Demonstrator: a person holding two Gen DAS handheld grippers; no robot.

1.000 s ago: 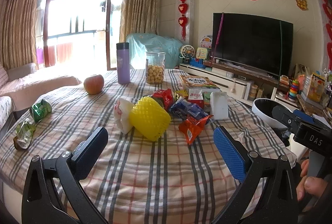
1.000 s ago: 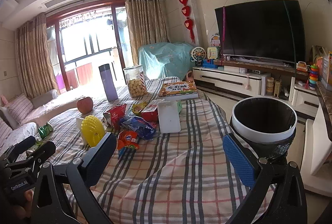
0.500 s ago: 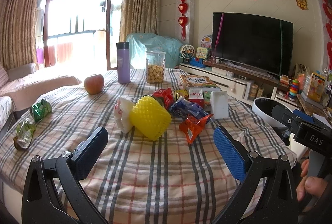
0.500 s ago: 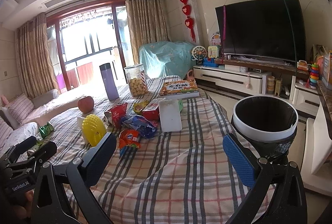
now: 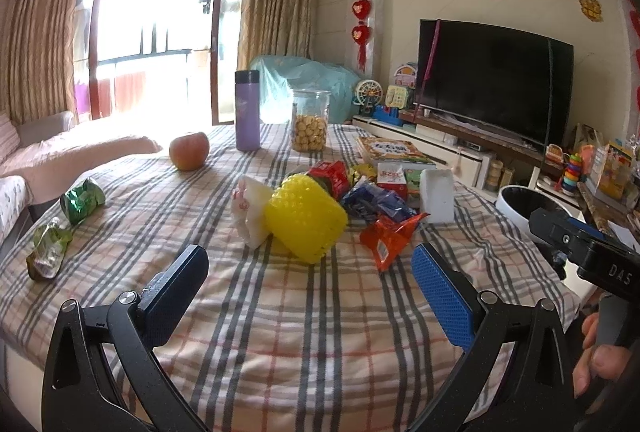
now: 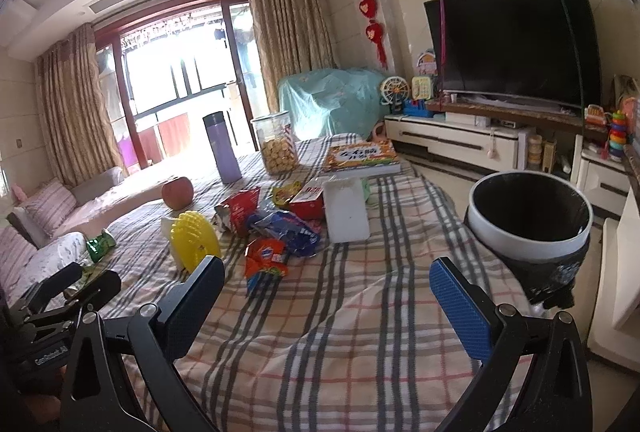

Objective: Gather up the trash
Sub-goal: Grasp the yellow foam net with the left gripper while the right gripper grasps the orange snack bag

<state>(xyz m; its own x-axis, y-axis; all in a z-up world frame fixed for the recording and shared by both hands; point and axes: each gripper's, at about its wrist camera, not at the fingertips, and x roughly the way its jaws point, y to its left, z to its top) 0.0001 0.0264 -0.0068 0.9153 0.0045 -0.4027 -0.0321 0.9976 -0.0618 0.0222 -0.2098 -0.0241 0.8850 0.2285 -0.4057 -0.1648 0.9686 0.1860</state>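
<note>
Trash wrappers (image 5: 384,228) cluster mid-surface; my left claw (image 5: 308,288) and right claw (image 6: 324,292) hover wide, empty, bin (image 6: 528,216) right for drops.

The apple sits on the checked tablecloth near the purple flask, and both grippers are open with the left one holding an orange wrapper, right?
Not quite. The left gripper is open but holds nothing: the left wrist view shows the orange wrapper lying on the tablecloth beyond it. The apple, purple flask and open right gripper are as you say.
</note>
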